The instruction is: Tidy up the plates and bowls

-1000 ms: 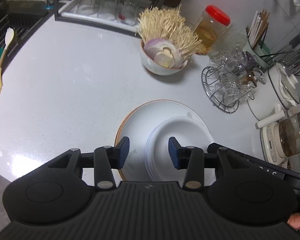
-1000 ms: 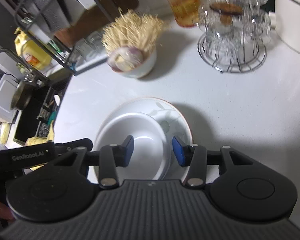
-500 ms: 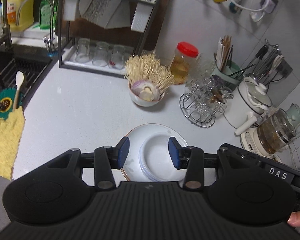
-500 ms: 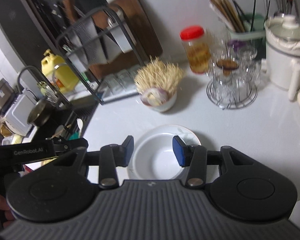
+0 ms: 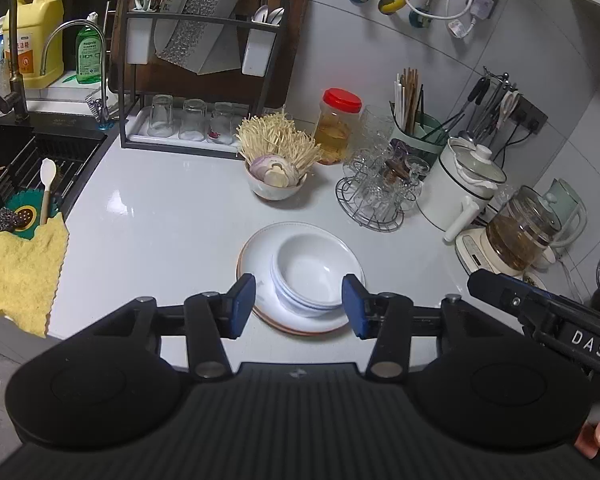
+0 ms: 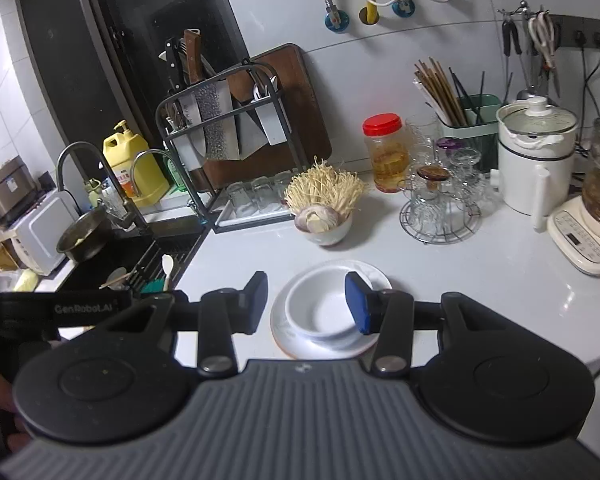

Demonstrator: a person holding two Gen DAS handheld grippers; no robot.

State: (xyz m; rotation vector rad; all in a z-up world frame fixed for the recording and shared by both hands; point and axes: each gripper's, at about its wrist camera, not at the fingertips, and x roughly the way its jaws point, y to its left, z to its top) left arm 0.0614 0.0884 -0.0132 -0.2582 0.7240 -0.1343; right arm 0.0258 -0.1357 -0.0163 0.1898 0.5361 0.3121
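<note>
A stack of white bowls sits on a white plate with an orange rim in the middle of the white counter. The bowls and plate also show in the right wrist view. My left gripper is open and empty, held high above the near edge of the plate. My right gripper is open and empty, also held high above the stack. The right gripper's body shows at the right of the left wrist view.
Behind the plate stands a bowl of enoki mushrooms and onion. A wire rack of glasses, a red-lidded jar, a white pot and a kettle stand right. A dish rack, the sink and a yellow cloth are left.
Both grippers have risen and pulled back from the plate and bowls, which now look smaller and farther away. Both stay open and empty. The stack has not moved.
</note>
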